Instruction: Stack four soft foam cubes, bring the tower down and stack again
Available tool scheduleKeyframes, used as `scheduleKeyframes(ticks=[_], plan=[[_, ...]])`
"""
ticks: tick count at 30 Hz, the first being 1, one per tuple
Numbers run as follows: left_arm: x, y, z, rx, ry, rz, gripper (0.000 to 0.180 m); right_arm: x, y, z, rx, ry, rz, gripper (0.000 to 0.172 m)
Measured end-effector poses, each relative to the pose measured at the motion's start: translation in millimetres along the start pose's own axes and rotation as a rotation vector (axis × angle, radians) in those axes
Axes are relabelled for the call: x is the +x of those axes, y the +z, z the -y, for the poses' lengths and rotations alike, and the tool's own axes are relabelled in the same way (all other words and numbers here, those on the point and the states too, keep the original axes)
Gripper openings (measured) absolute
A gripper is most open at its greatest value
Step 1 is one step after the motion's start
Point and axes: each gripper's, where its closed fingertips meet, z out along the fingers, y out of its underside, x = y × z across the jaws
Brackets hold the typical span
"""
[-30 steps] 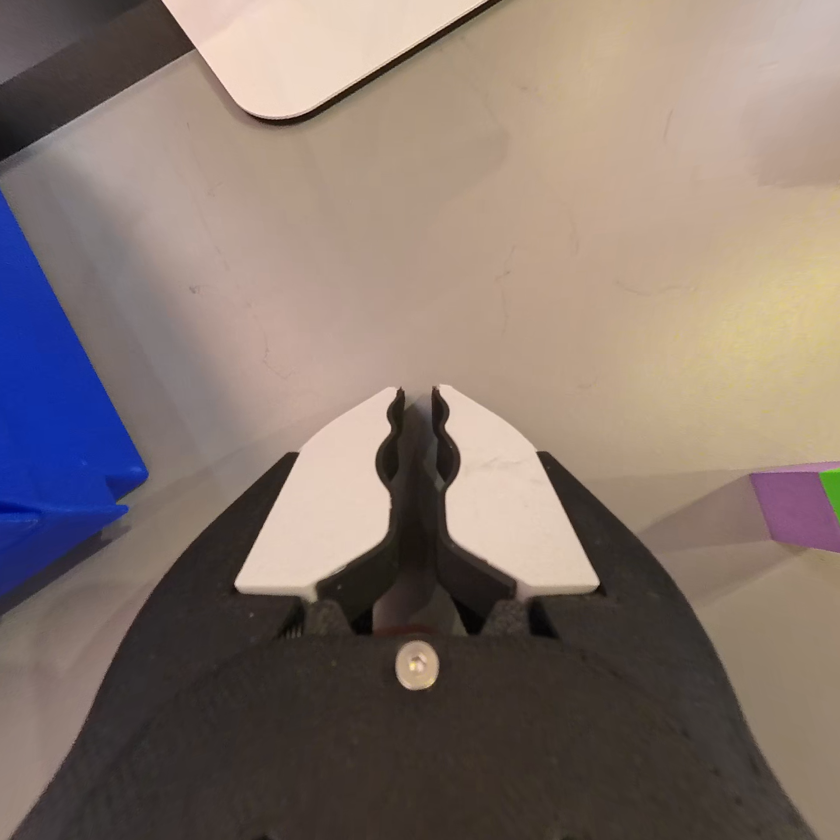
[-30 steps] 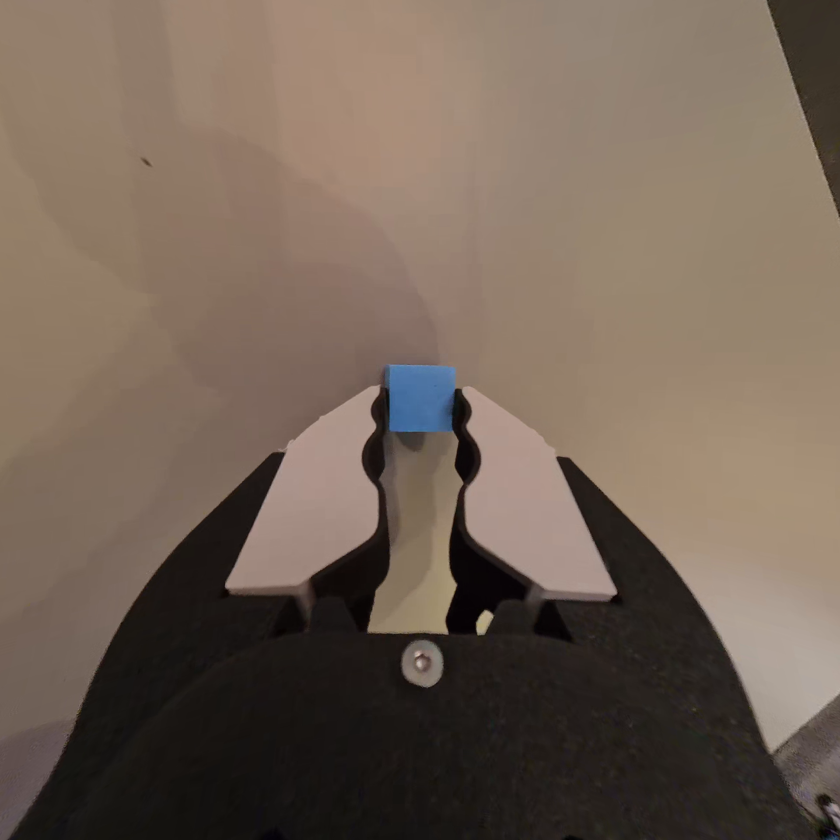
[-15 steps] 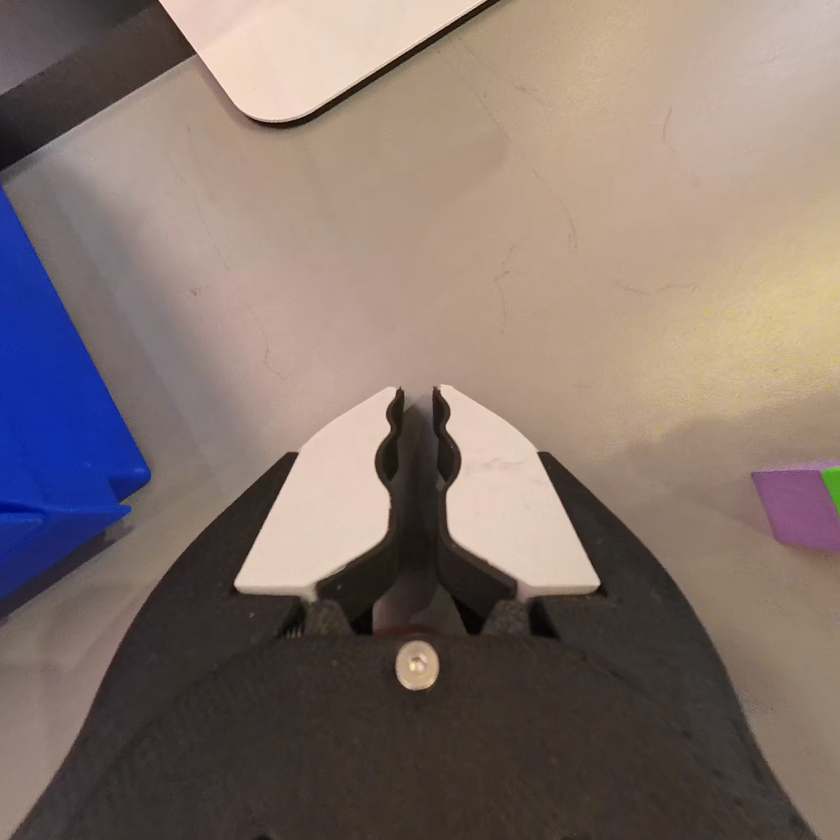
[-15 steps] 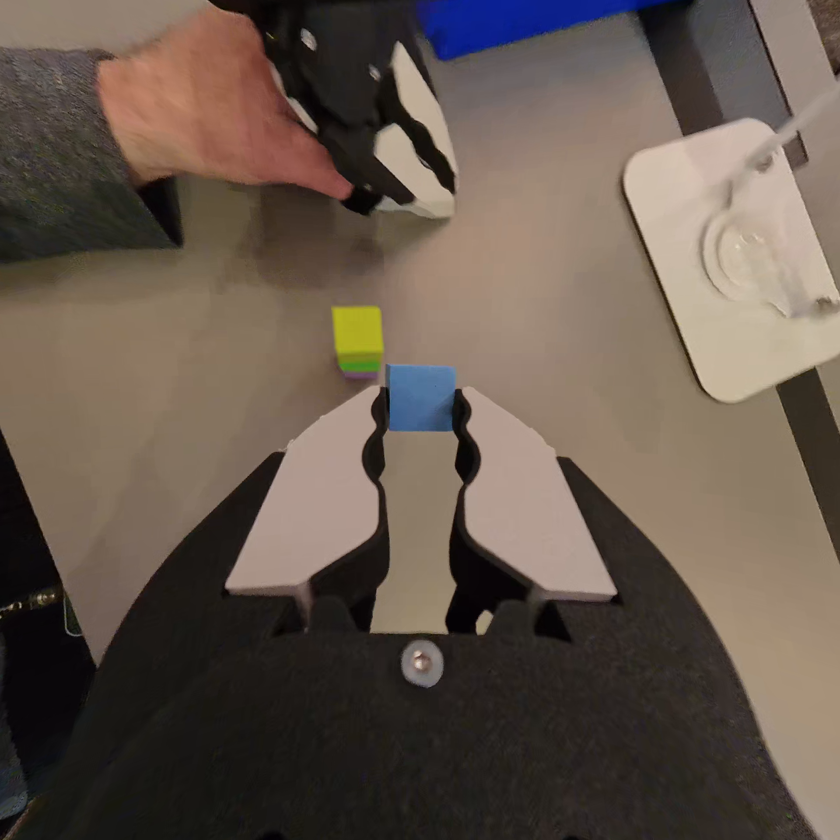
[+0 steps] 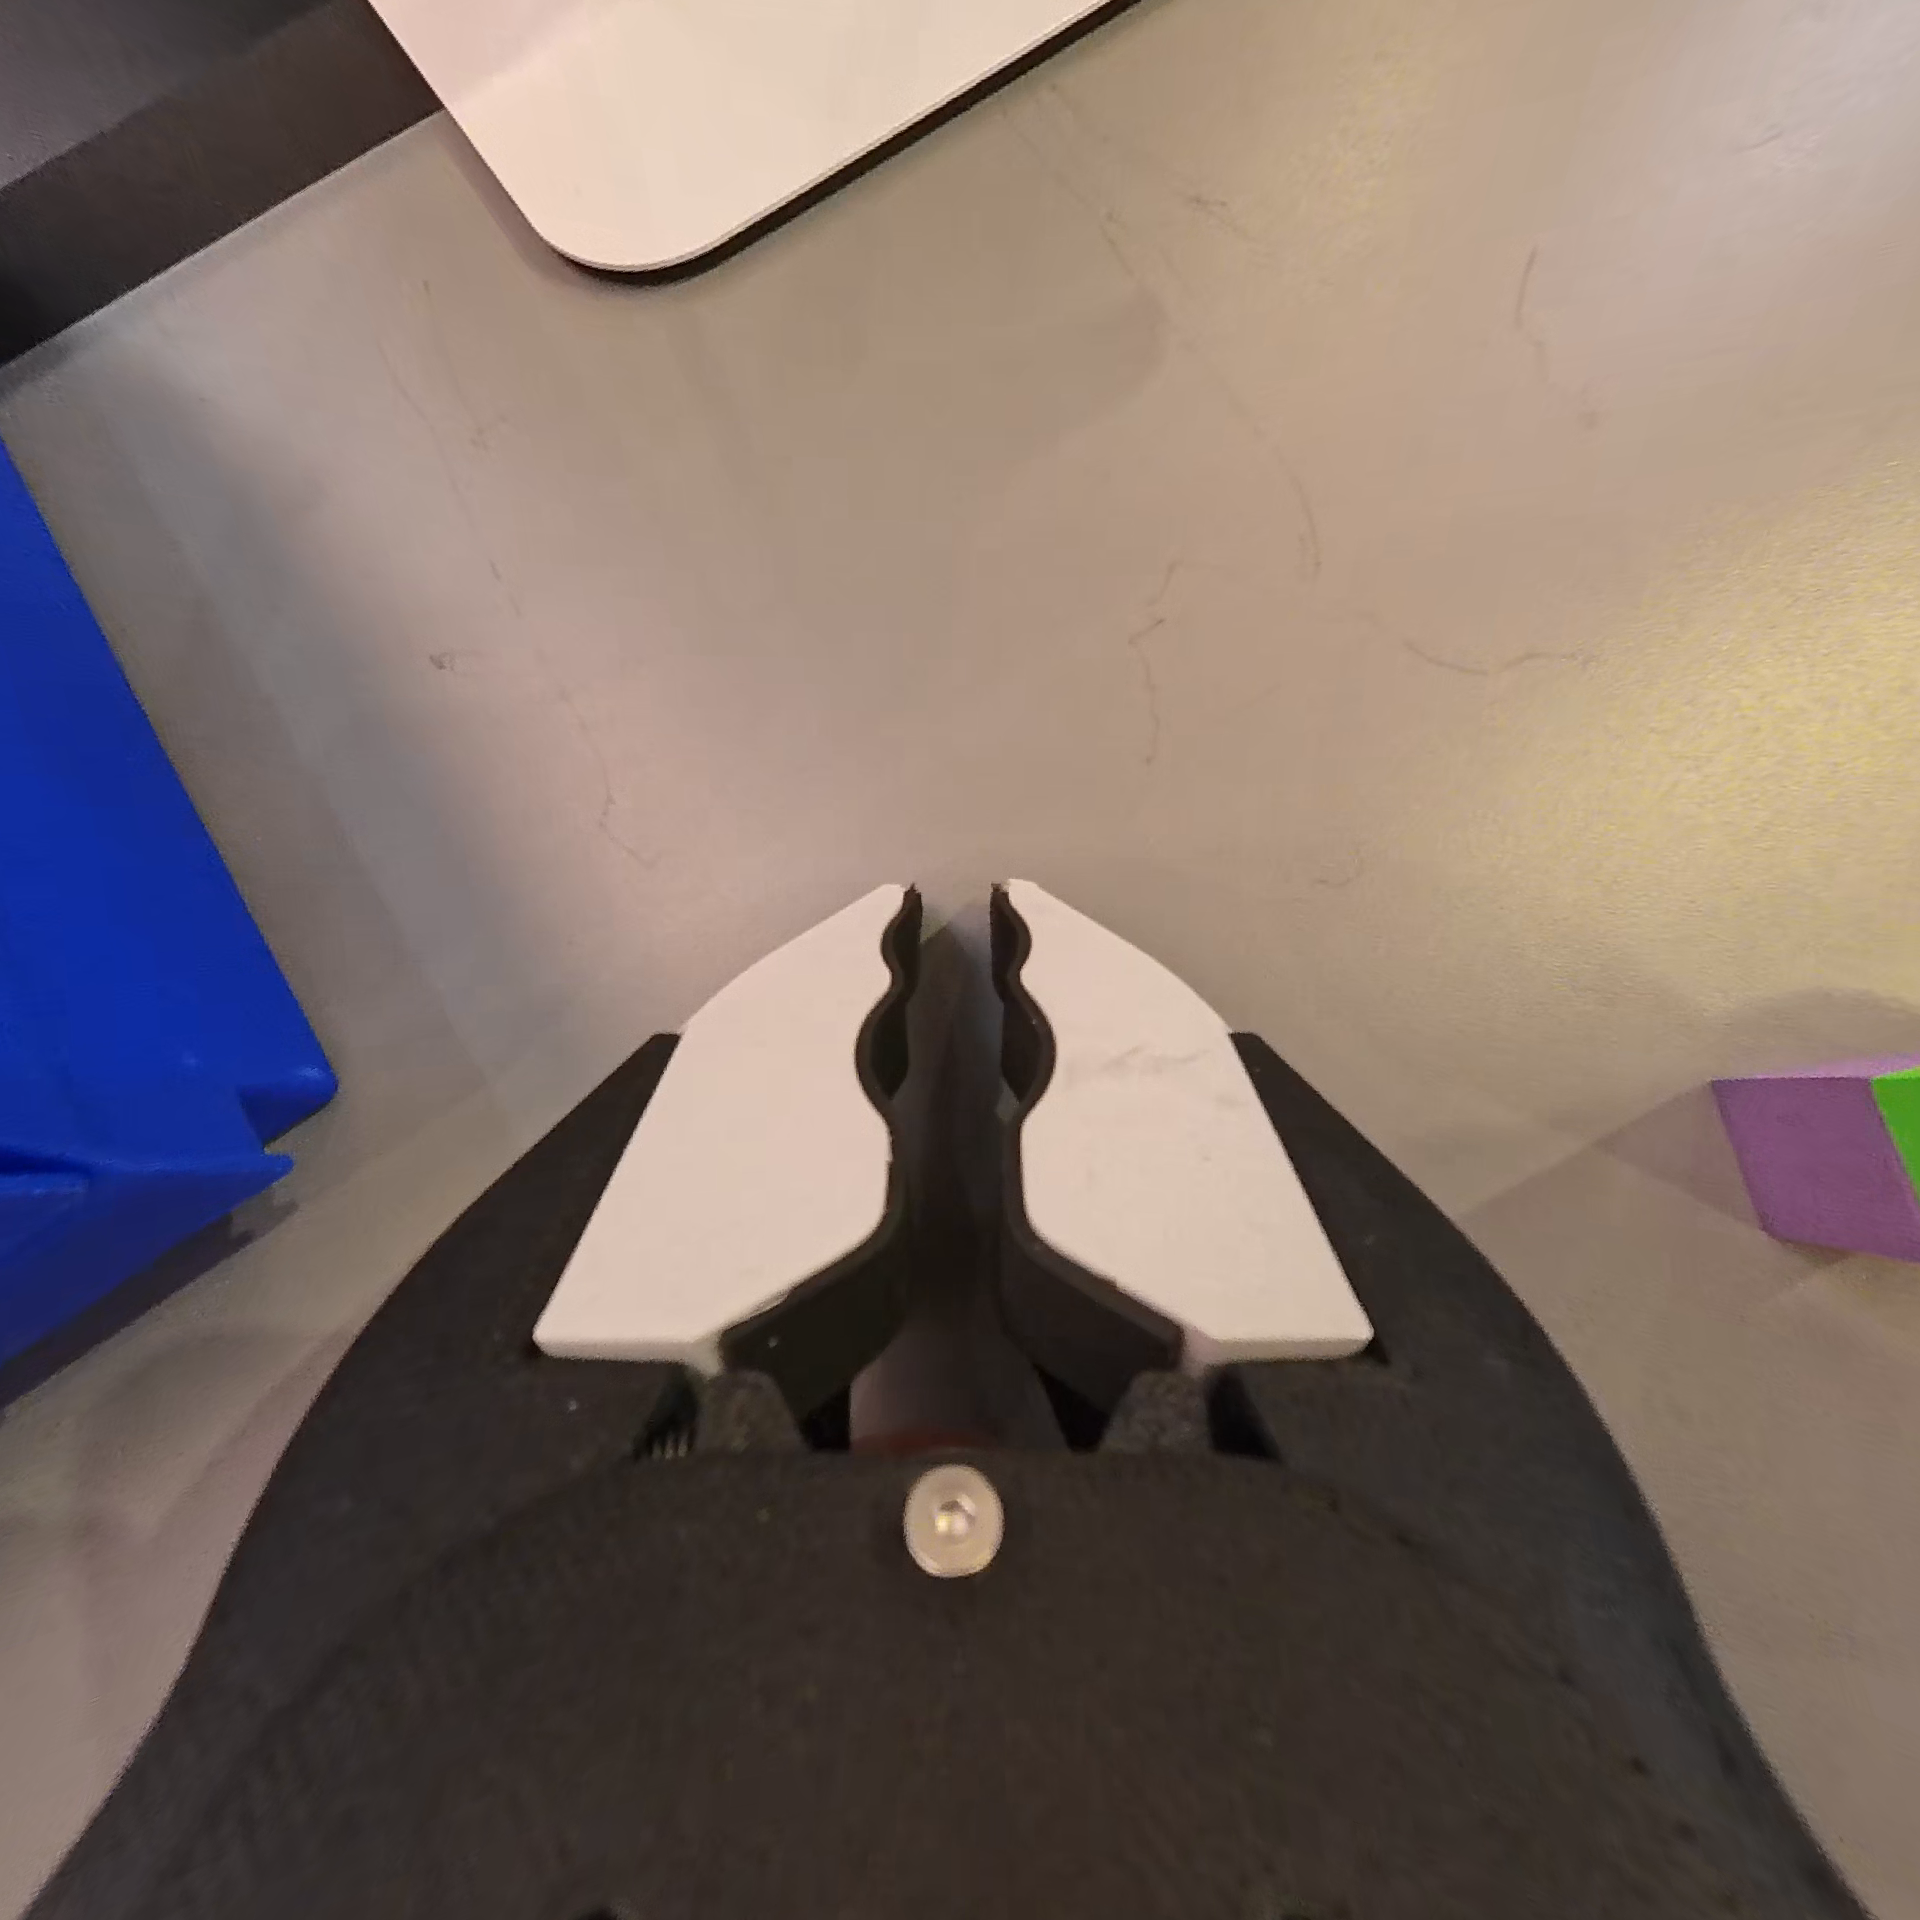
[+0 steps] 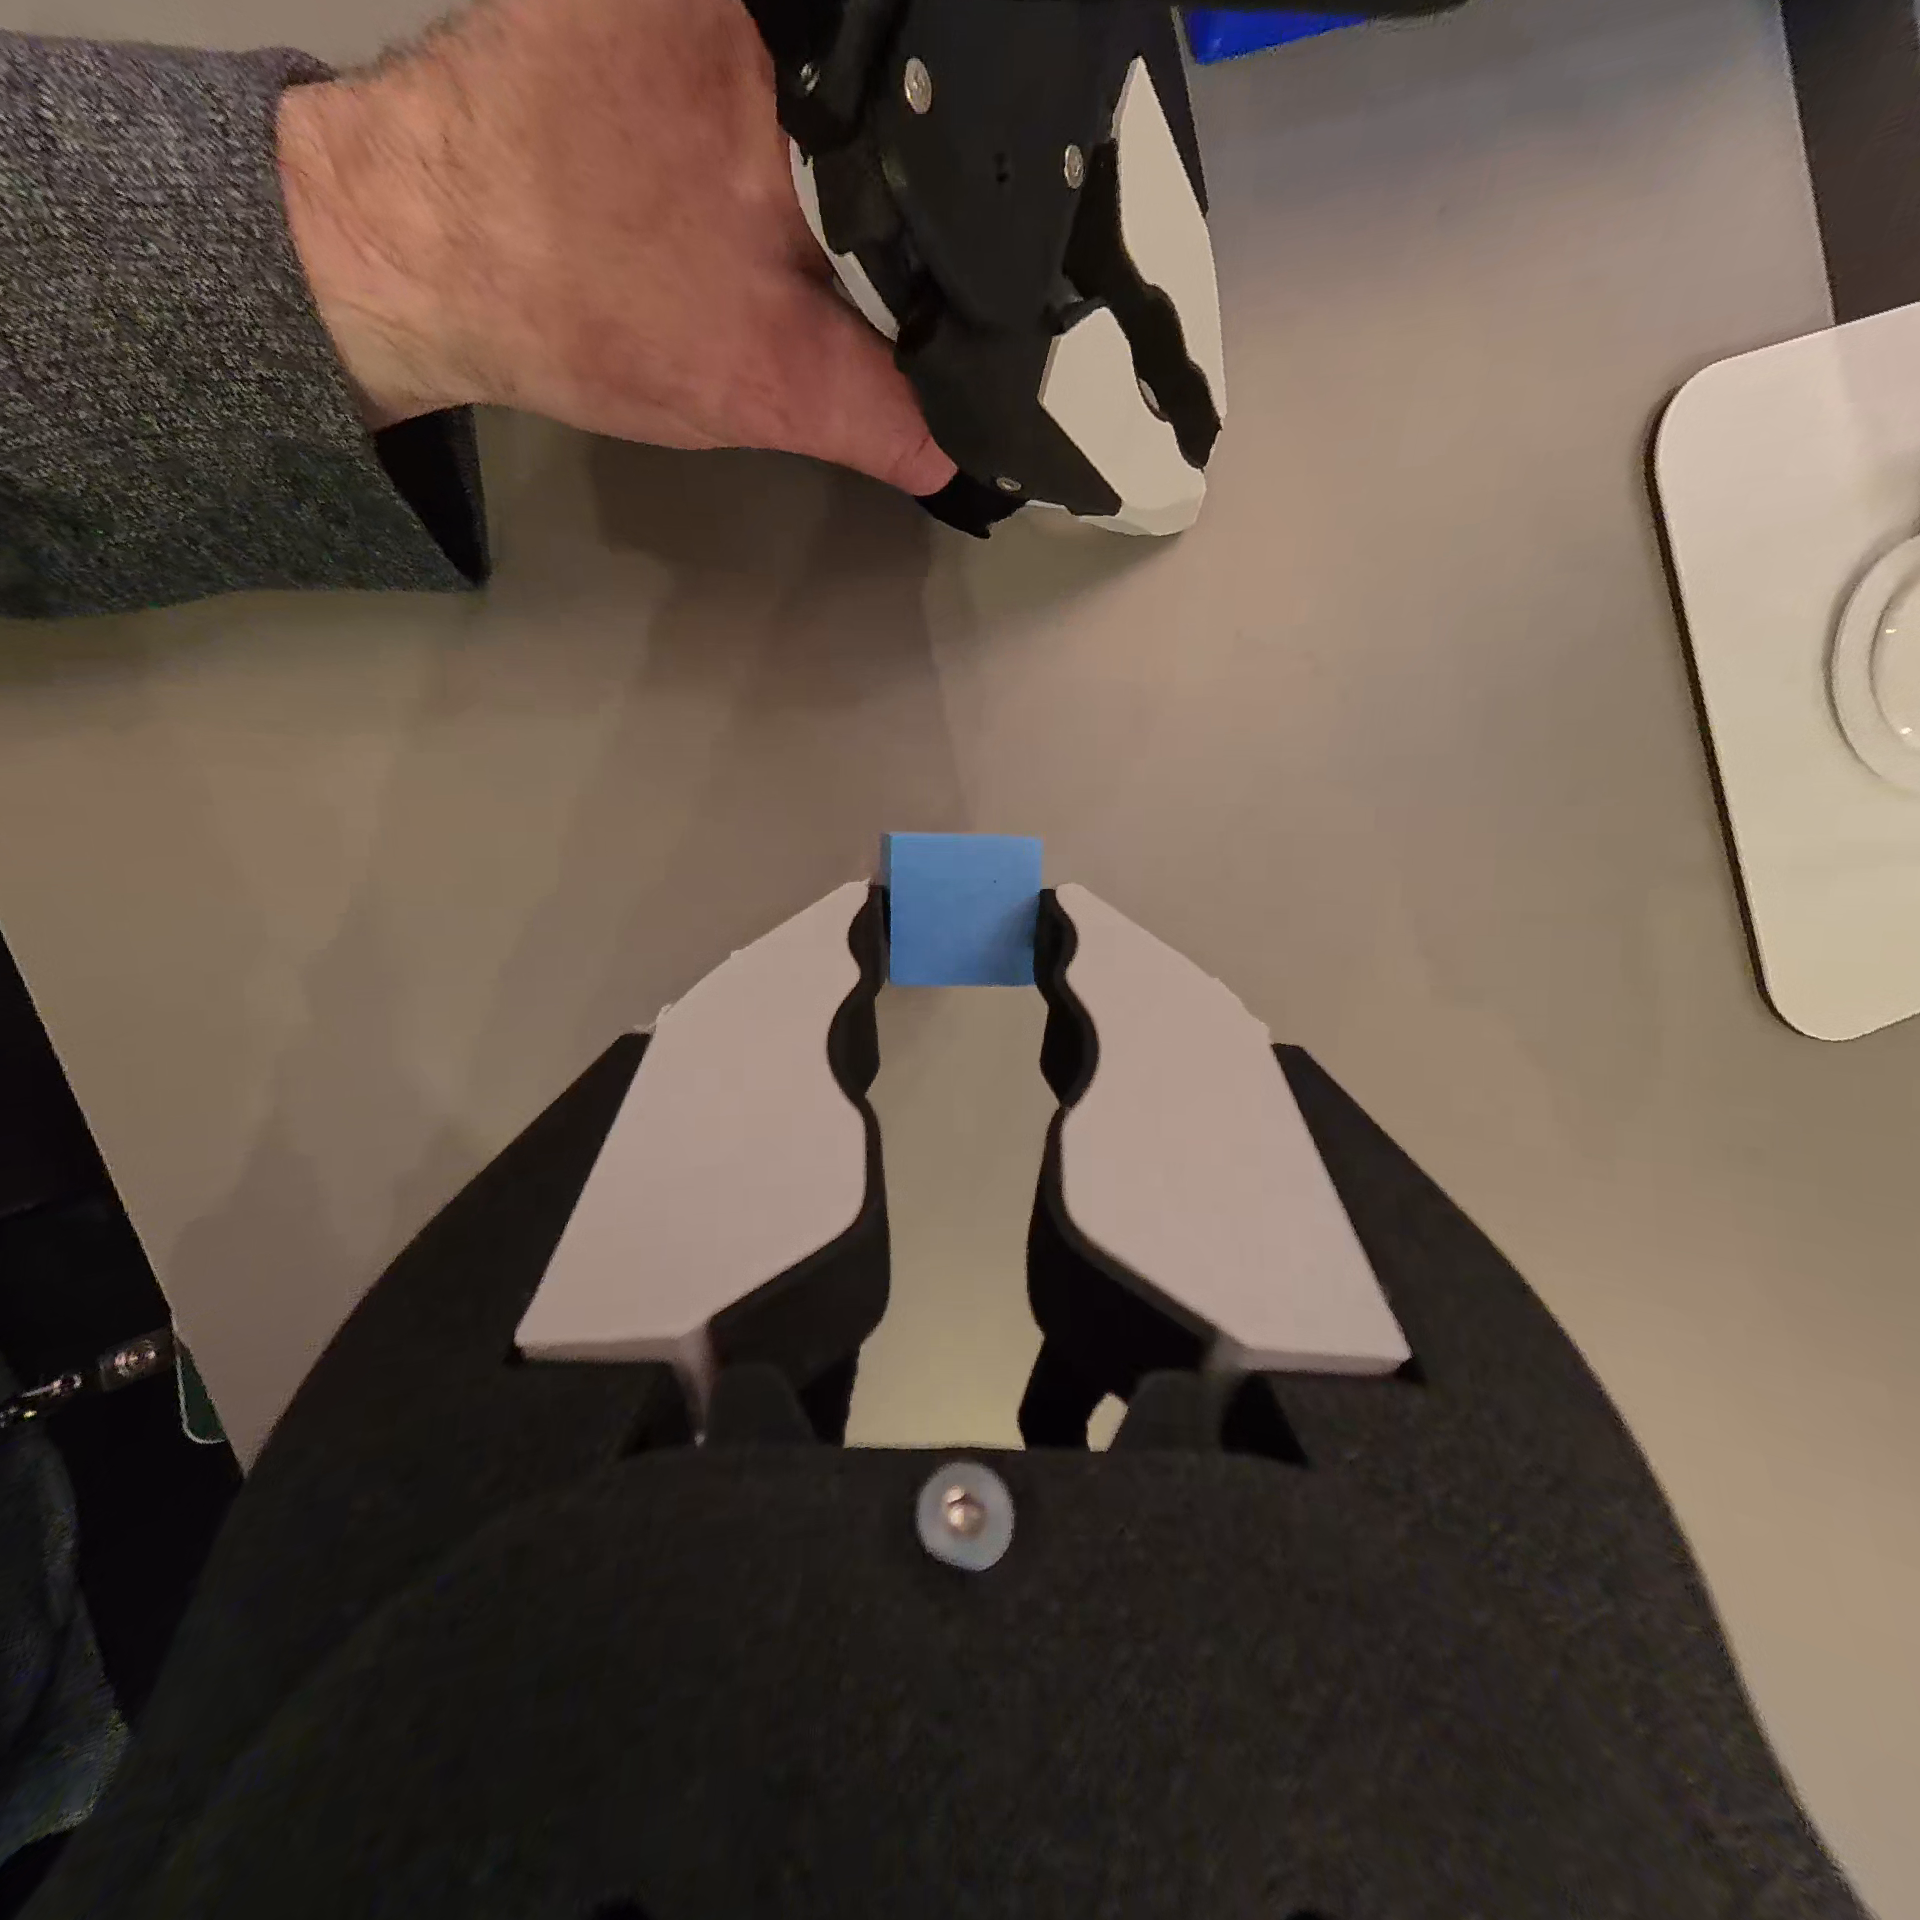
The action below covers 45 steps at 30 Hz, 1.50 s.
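Your right gripper [image 6: 961,894] squeezes the blue cube [image 6: 961,909]; your left gripper [image 5: 954,894] is slightly open, holding nothing. Squeeze harder and the soft cube may squash, then land crooked and tip the stack [image 5: 1829,1169].

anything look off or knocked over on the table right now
Nothing stands out. The blue cube sits square between the right gripper fingertips; the purple cube lies flat on the table with a green one against it.

Purple cube [image 5: 1829,1164] cut by edge
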Motion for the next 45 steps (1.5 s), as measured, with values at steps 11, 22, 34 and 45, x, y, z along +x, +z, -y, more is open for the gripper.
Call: scheduleKeyframes(ticks=[11,22,34,45], plan=[[0,0,0,0.000,-0.001,-0.002,0.013,4,10,-5,-0.022,-0.003,0.022,0.027],[0,0,0,-0.001,-0.001,-0.003,0.013,5,11,-4,-0.041,-0.016,0.012,0.027],[0,1,0,-0.001,-0.003,-0.006,0.012,10,-5,-2,0.002,0.017,-0.017,0.040],[-5,-1,1,0.011,0.011,0.059,0.009,53,-41,-77,0.069,0.372,-0.154,0.014]])
